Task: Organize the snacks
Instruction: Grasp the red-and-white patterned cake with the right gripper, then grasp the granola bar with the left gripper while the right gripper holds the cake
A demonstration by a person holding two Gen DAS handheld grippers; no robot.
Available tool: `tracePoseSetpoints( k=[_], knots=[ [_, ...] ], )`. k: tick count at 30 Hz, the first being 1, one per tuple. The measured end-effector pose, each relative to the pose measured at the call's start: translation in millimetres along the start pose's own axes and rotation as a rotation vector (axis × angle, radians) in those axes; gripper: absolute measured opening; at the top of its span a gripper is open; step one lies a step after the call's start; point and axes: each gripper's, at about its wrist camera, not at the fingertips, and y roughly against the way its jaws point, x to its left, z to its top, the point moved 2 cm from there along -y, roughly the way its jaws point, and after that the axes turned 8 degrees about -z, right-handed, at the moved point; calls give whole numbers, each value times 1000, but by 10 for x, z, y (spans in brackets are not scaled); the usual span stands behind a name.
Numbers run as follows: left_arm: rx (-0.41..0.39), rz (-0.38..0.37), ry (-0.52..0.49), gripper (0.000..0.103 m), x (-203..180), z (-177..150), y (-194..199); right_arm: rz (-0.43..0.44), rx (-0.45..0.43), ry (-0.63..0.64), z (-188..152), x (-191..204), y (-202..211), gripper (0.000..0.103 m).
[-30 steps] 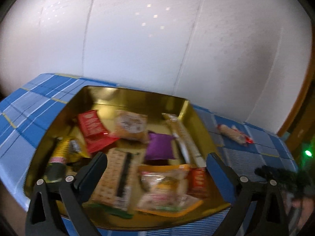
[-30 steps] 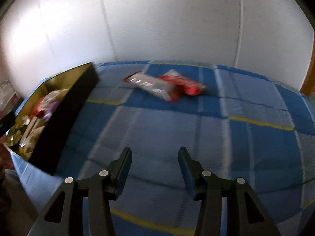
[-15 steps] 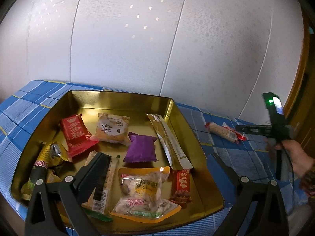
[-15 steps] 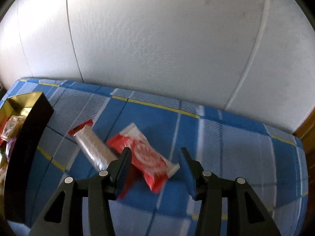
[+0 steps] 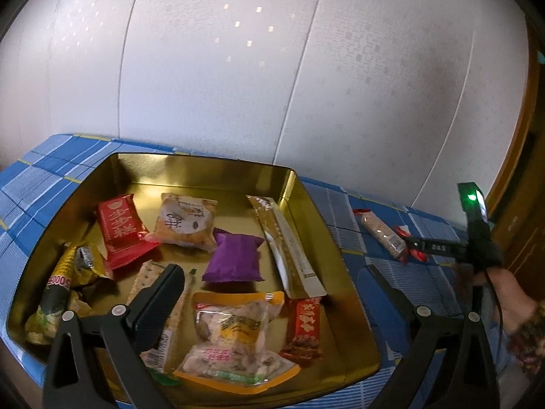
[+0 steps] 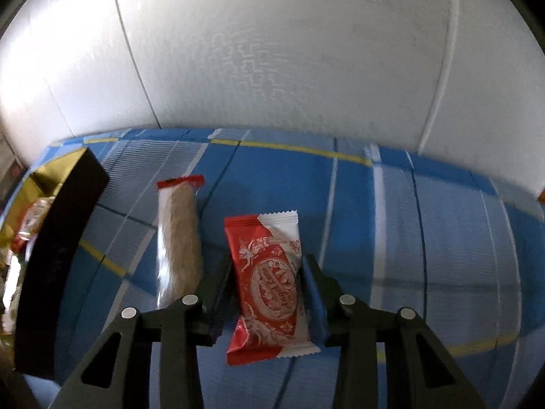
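Right claw (image 6: 267,289) spread moderately, holding nothing; its 2 fingers straddle the red-and-white packet (image 6: 270,283) lying flat on the blue checked cloth (image 6: 425,238) over the bench; small gaps on both sides of the packet, whether the fingers touch it cannot tell; clear-wrapped bar (image 6: 178,238) with red ends lies just beside the packet on its left, close to the left finger (image 6: 214,289); bare cloth right of the packet out to the far edge by the white wall (image 6: 289,51); black outer wall of the tin (image 6: 58,255) stands left of the bar with a strip of cloth between.

Left claw (image 5: 272,272) wide apart, empty, hovering above the gold tin (image 5: 204,170); inside it lie 9 or so snacks, among them a purple pouch (image 5: 235,259), red pack (image 5: 119,228), long gold stick (image 5: 289,248), cracker sleeve (image 5: 150,279); bare gold floor along the far wall; snacks crowd the near and left edges; bar (image 5: 381,235) lies on the cloth right of the tin, well apart from its rim.
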Motion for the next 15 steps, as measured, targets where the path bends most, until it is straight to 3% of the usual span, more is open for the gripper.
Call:
tracePoseSetpoints(
  k=[8, 15],
  knots=[
    [-2, 0, -91, 102, -306, -75, -80, -40, -42, -61, -395, -178, 527, 36],
    [5, 2, -206, 102, -737, -91, -107, -114, -16, -78, -573, -351, 818, 36]
  ],
)
